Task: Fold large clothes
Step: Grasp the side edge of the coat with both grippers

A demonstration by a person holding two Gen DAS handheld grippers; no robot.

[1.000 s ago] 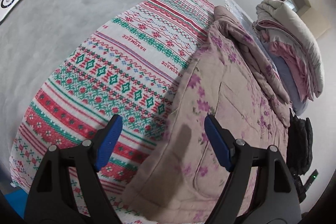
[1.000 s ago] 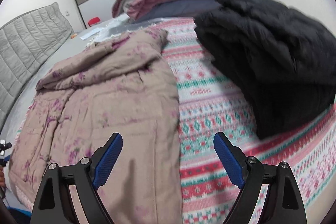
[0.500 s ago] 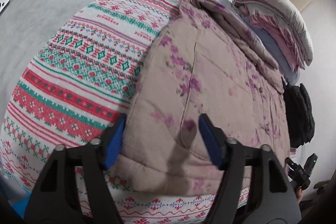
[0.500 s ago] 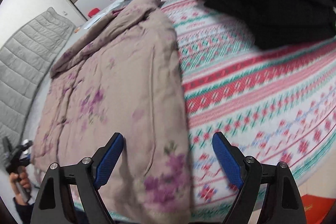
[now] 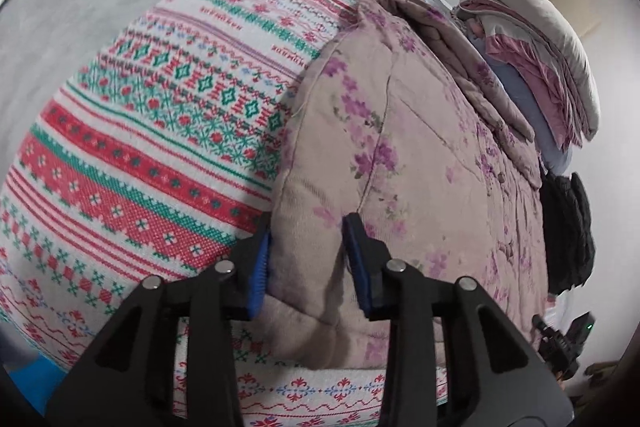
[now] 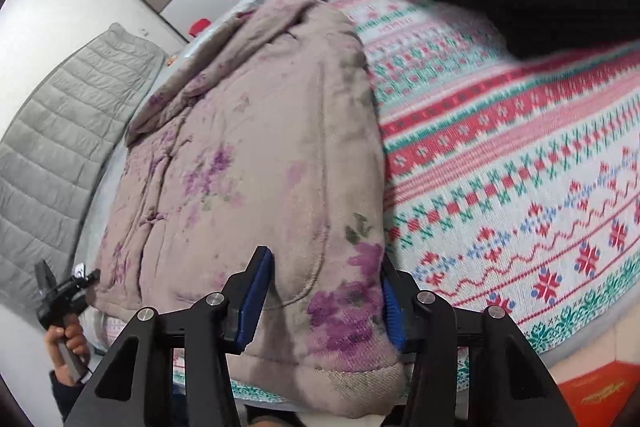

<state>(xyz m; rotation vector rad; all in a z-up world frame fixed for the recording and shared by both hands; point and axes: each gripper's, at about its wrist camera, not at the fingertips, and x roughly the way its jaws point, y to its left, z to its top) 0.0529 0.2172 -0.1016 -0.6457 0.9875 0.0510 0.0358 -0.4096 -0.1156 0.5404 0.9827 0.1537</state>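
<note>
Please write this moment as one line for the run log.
stage: grasp hem | left gripper: closing on floral padded coat near corner | right gripper: closing on other corner | coat: flat on patterned blanket

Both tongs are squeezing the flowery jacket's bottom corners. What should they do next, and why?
Probably lift both corners together and carry the hem toward the collar. The left tongs and right tongs each pinch a near corner of the floral padded jacket, which lies flat and unfolded on the patterned blanket.
</note>
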